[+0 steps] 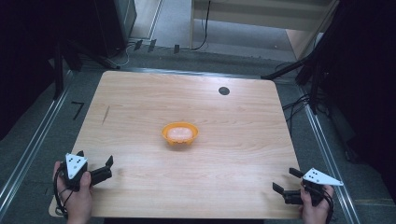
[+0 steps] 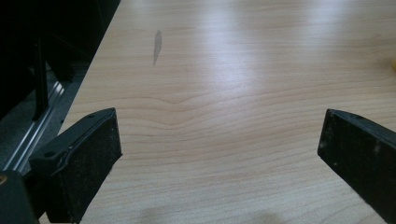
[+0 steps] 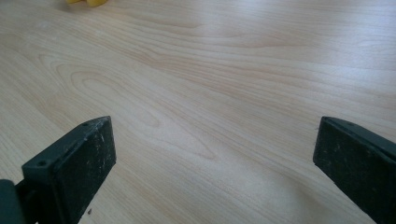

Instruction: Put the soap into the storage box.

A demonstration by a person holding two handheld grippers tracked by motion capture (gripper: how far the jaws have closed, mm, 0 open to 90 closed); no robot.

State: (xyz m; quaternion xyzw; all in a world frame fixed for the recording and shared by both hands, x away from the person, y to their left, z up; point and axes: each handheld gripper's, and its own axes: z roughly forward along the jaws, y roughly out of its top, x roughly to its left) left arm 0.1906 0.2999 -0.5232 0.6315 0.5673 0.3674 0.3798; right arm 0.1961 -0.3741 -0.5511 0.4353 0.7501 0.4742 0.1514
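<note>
An orange bowl [image 1: 180, 133] with something pale inside sits at the middle of the wooden table [image 1: 233, 154]. My left gripper [image 1: 95, 157] rests at the near left corner, held in a hand, its jaws wide apart and nothing between them. In the left gripper view the left gripper [image 2: 219, 140] stands open over bare wood, and a sliver of the bowl [image 2: 393, 64] shows at the right edge. My right gripper [image 1: 285, 179] lies at the near right corner, likewise open and empty. The right gripper view has the right gripper [image 3: 215, 149] over bare wood, with the bowl's edge [image 3: 86, 2] at the top left.
A small black round disc [image 1: 224, 90] sits near the table's far edge. A dark streak [image 1: 106, 114] marks the wood at the left. Metal rails [image 1: 32, 144] run along the floor on both sides, with cables and dark stand legs [image 1: 299, 70] beyond the far corners.
</note>
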